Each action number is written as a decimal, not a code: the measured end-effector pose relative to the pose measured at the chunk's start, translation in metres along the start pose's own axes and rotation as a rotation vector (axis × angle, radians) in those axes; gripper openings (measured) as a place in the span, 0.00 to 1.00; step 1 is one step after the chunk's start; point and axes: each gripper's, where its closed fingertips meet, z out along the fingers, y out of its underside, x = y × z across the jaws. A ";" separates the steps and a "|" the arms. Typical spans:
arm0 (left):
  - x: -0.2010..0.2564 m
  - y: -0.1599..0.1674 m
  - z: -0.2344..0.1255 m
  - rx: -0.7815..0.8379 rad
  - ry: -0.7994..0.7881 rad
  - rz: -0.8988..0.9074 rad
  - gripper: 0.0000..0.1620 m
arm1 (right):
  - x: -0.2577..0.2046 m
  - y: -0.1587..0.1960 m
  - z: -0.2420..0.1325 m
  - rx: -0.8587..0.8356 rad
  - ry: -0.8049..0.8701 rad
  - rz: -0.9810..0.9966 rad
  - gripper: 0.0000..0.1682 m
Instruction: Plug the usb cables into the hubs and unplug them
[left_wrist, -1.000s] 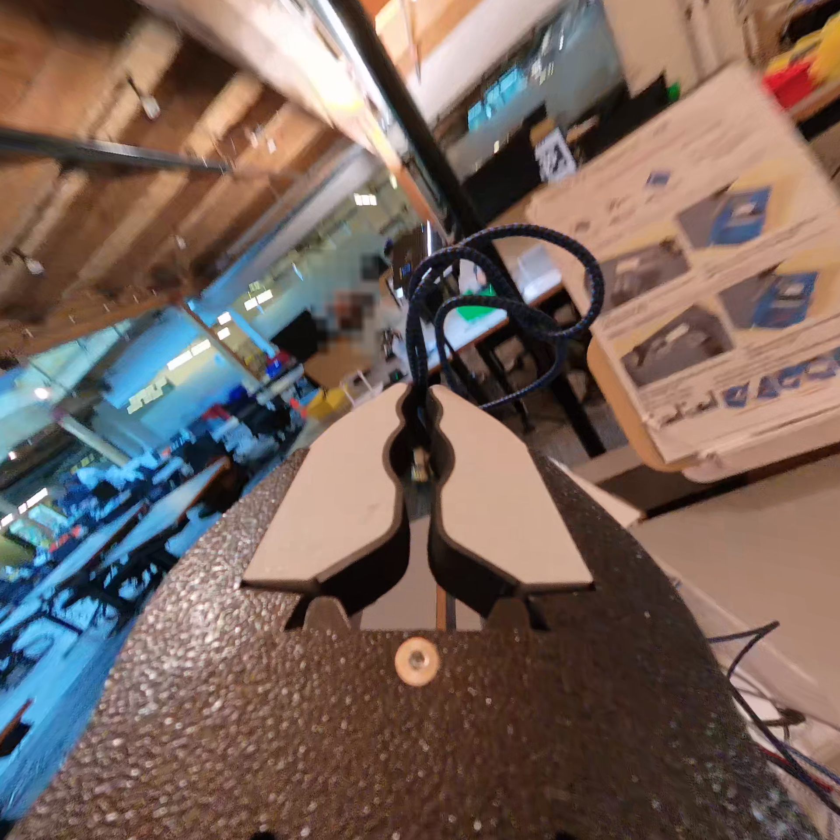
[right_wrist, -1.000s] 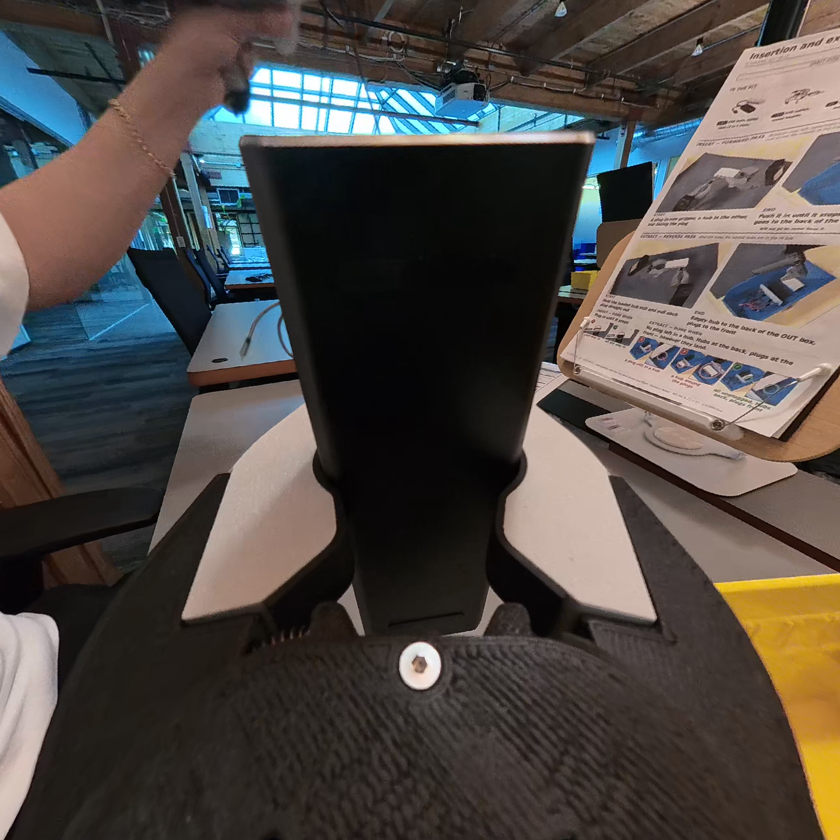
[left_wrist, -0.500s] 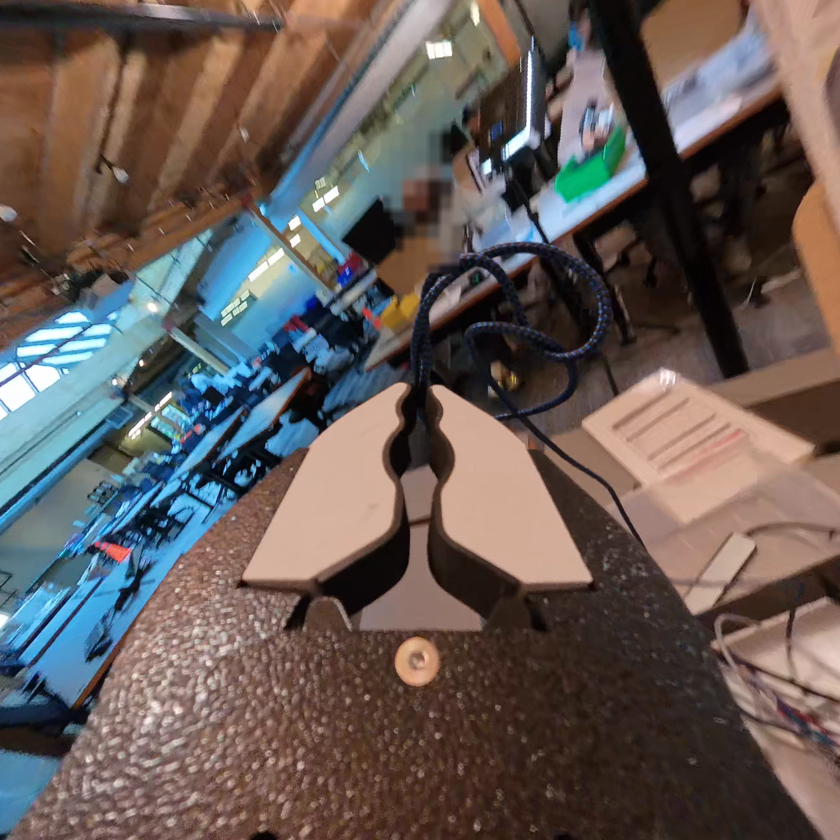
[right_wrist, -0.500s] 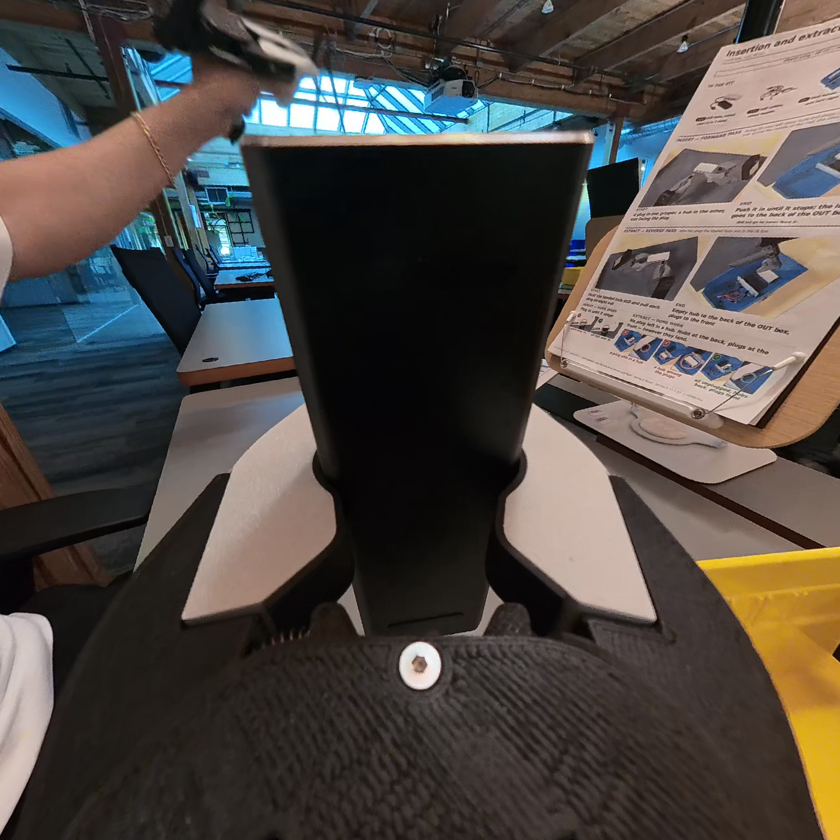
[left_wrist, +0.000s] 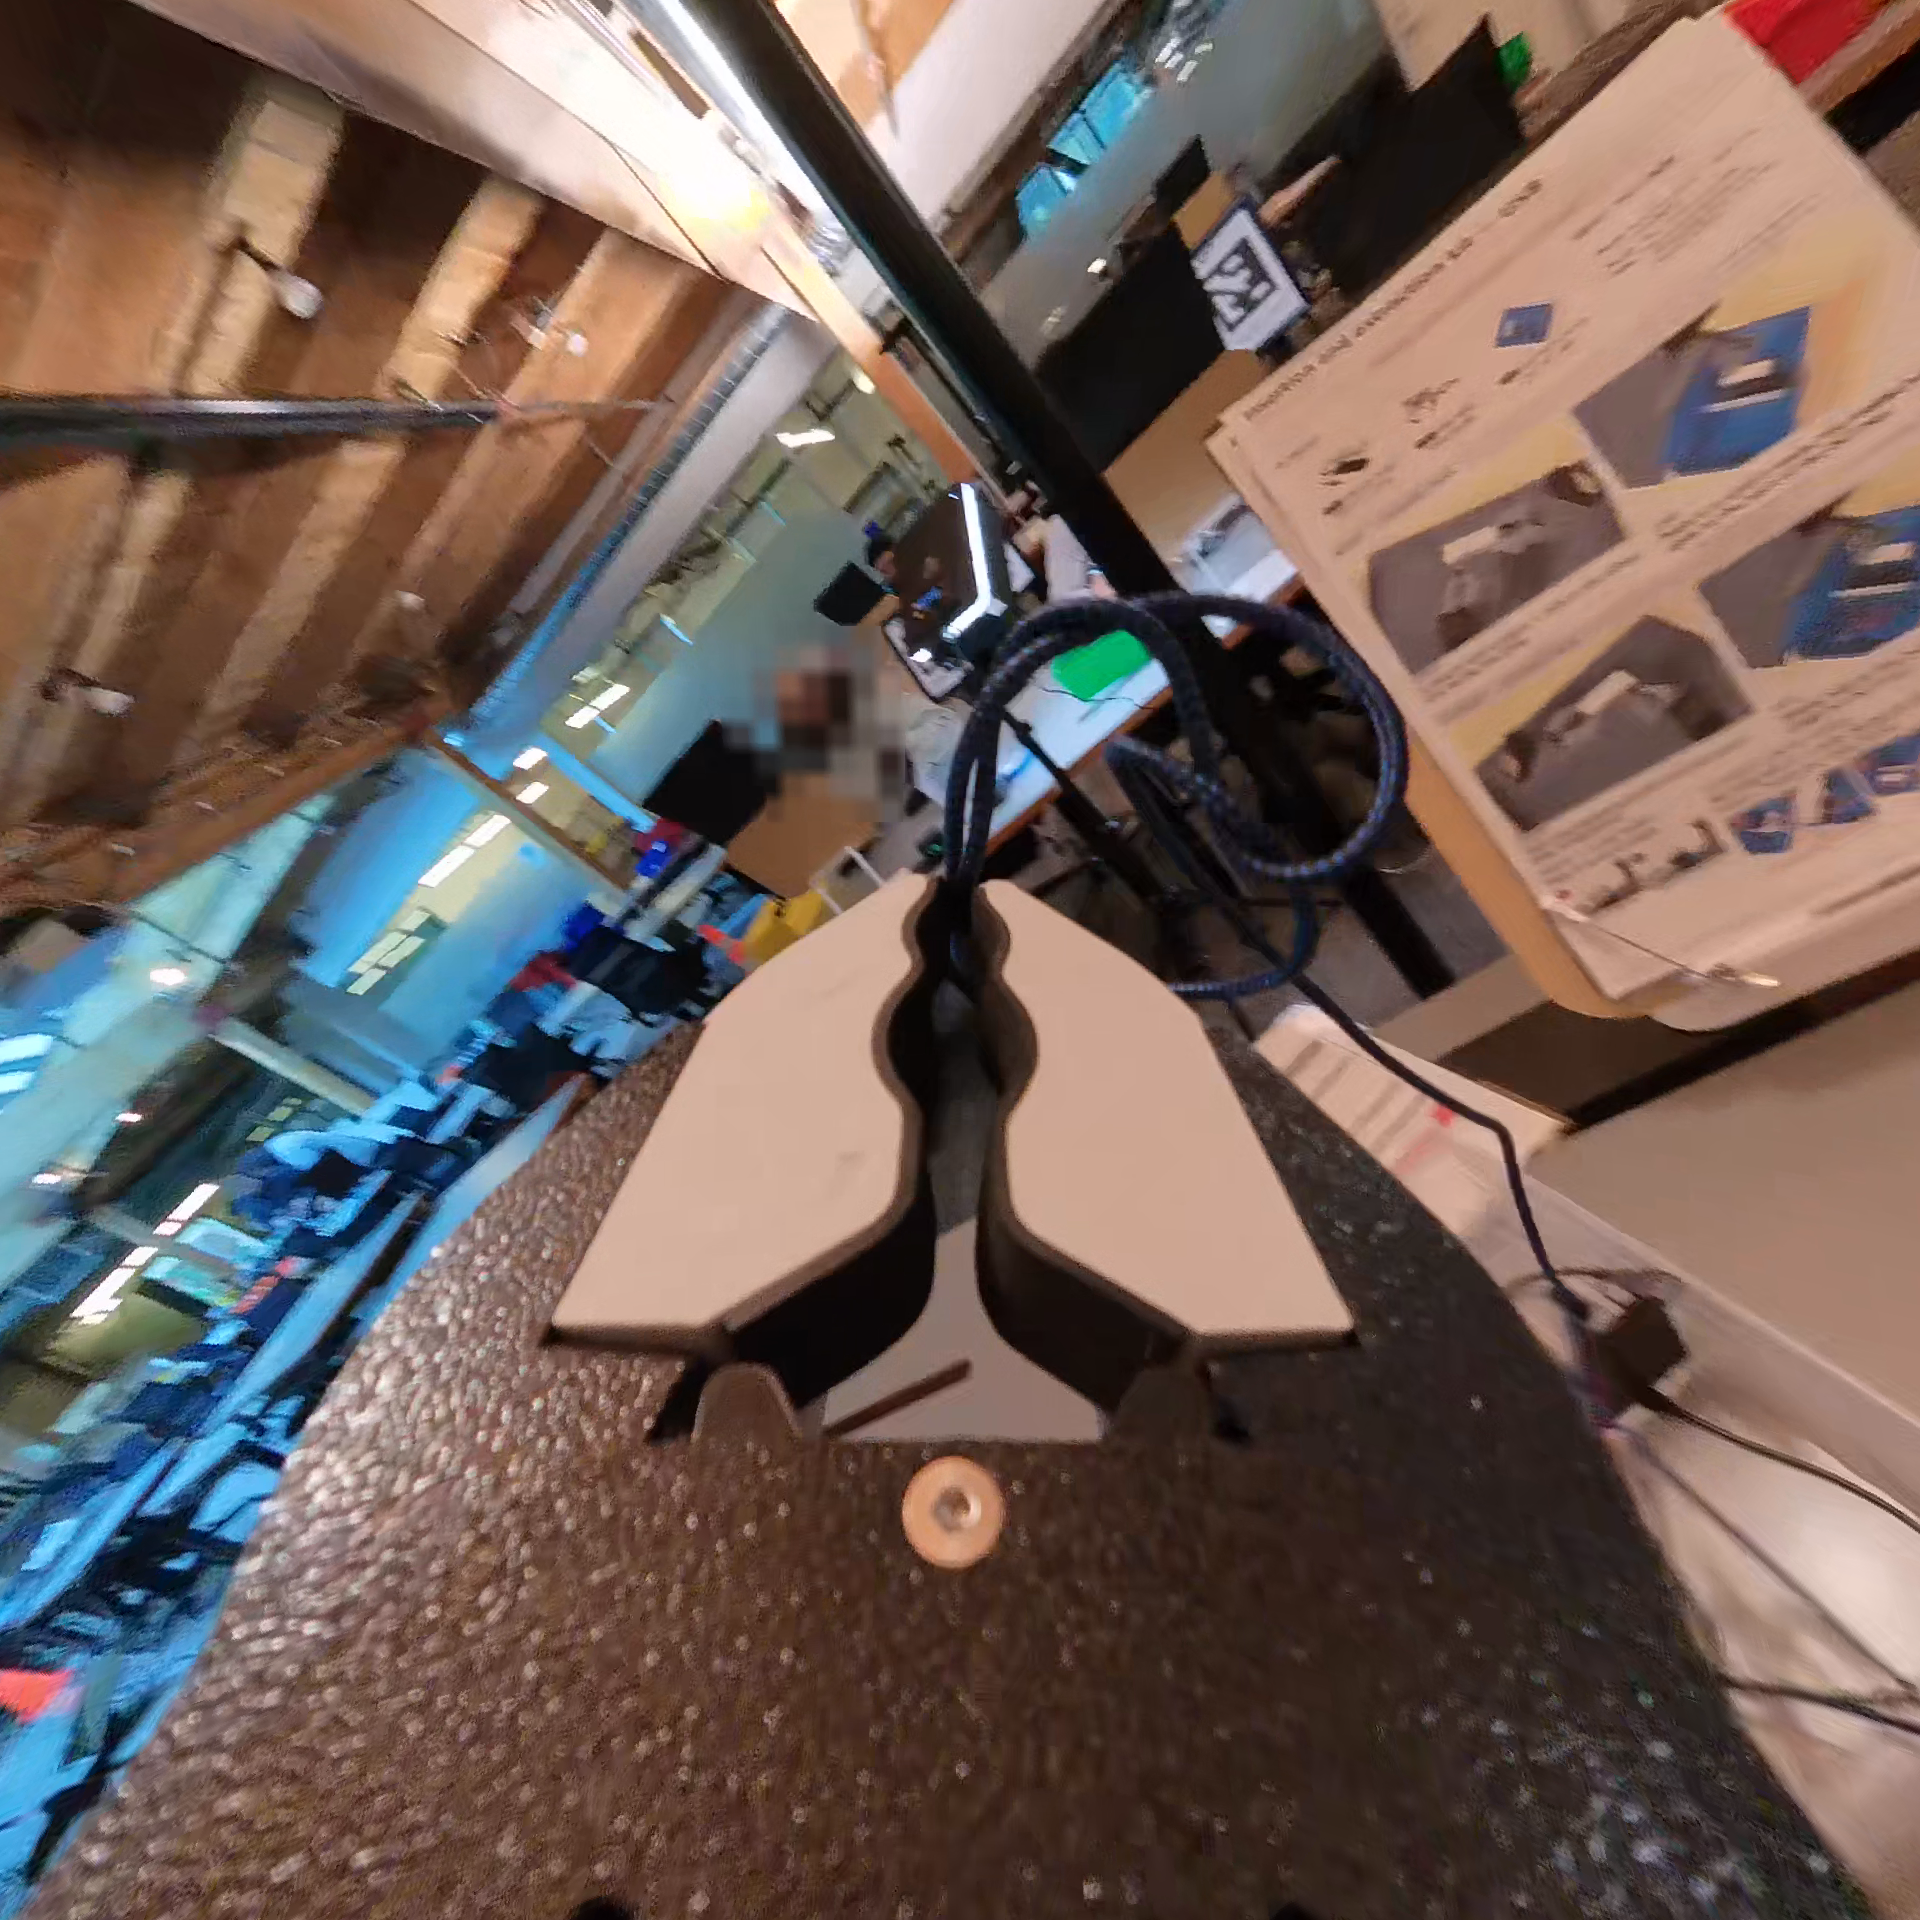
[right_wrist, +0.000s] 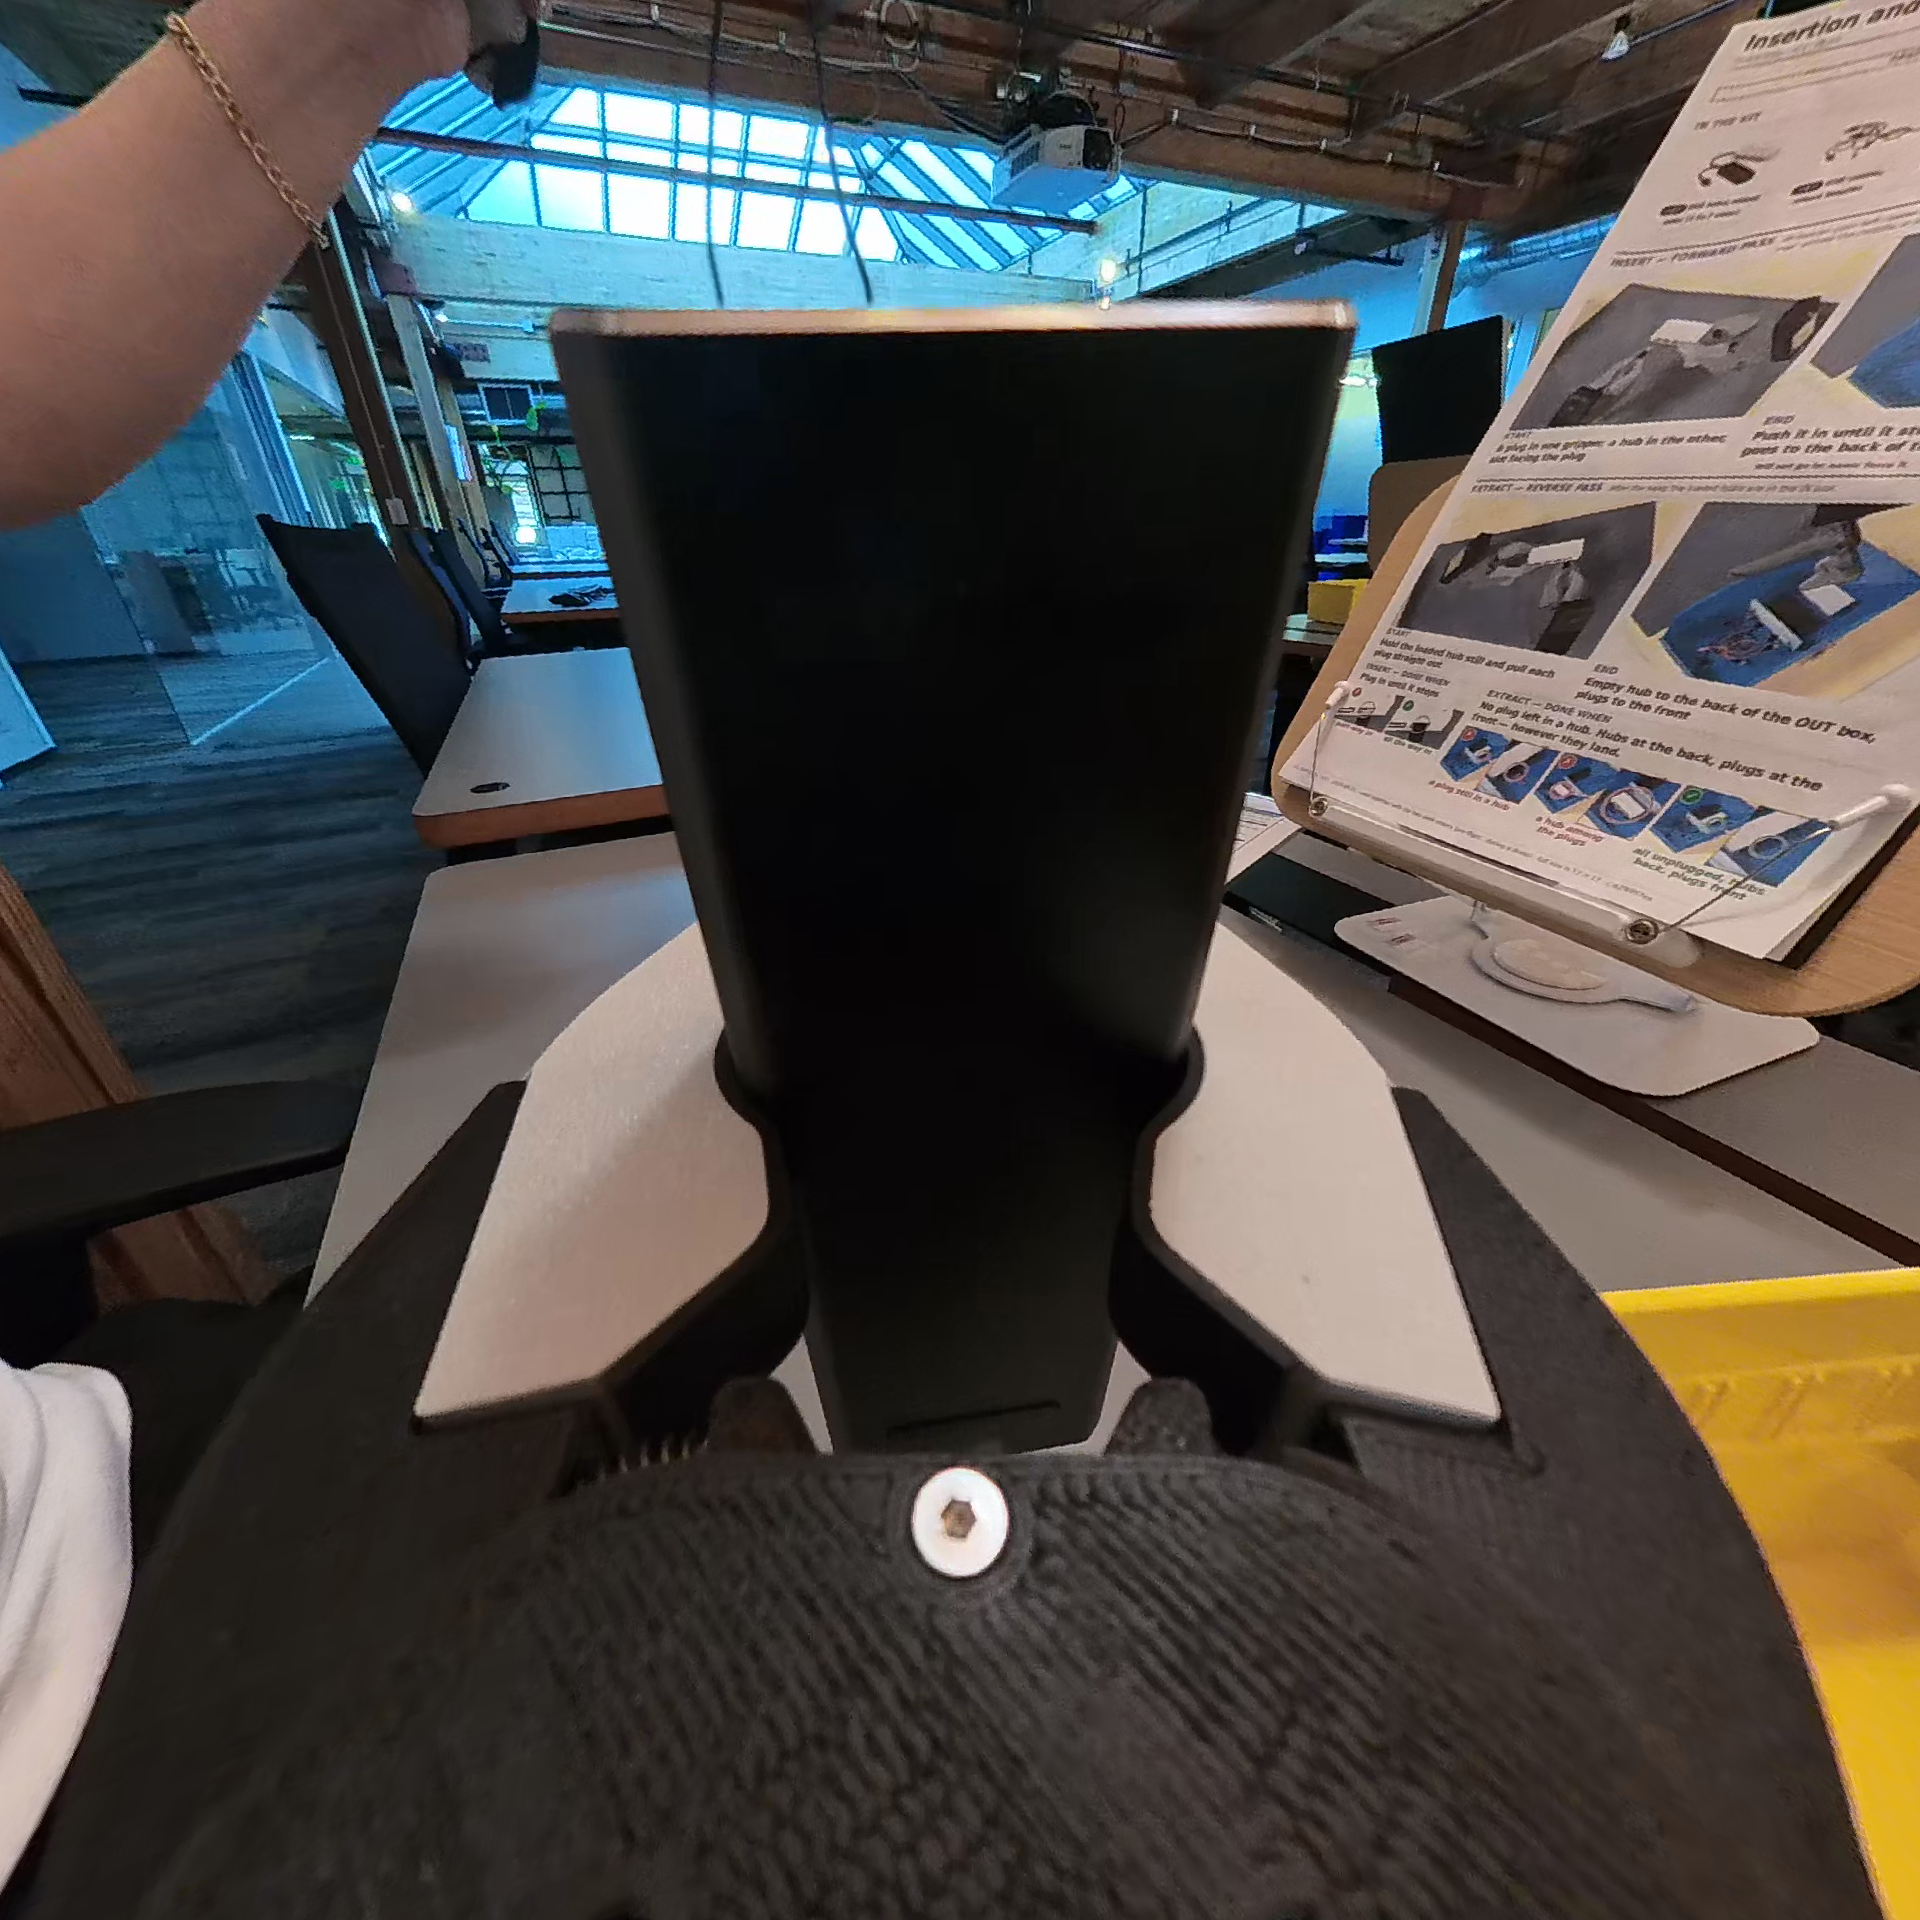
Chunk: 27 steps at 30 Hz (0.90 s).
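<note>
Clamping my left gripper (left_wrist: 961, 914) on the looped braided cable (left_wrist: 1184, 727) raised high, I brace the upright black hub (right_wrist: 951, 727) in my right gripper (right_wrist: 956, 1049) for mating.

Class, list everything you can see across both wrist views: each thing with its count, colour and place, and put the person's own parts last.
USB cable: one, dark blue braided, looped beyond the left gripper's tips
Hub: one, black slab, upright in the right gripper
Instruction sheet: one, white, on a wooden stand, right
Bin: one, yellow, lower right
Desk: one, pale top, behind the hub
Left gripper: shut on the cable
Right gripper: shut on the hub
Forearm: one, gold bracelet, raised upper left
</note>
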 end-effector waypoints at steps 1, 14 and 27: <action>-0.003 -0.006 -0.003 0.025 -0.024 0.004 0.01 | 0.000 0.000 0.000 0.001 -0.001 0.000 0.44; 0.124 -0.087 -0.081 0.293 0.461 -0.041 0.01 | 0.001 0.009 0.004 -0.016 -0.008 0.019 0.44; 0.436 0.094 -0.151 -0.104 1.272 -0.056 0.30 | 0.009 0.006 -0.004 -0.011 0.025 0.015 0.44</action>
